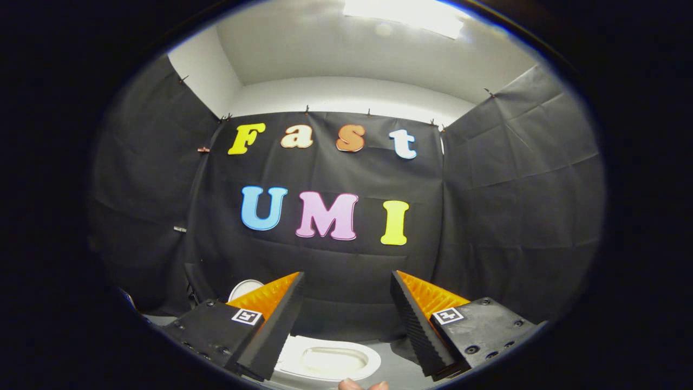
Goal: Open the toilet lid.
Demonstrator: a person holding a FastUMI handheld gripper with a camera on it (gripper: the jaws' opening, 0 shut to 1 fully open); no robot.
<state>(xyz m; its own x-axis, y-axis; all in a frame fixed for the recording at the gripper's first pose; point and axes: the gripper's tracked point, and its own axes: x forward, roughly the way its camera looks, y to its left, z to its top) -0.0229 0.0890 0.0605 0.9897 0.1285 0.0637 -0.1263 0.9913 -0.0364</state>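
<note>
The gripper [346, 319] has its fingers spread apart on nothing, aimed high at the booth's back wall. The toilet [327, 362] sits low between and below the fingers, its bowl seemingly already uncovered; a white disc [244, 288] beyond the left finger may be the lid, so a blind reach risks missing it.

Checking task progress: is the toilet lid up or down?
Up: the bowl lies uncovered below the open gripper, holding nothing.
</note>
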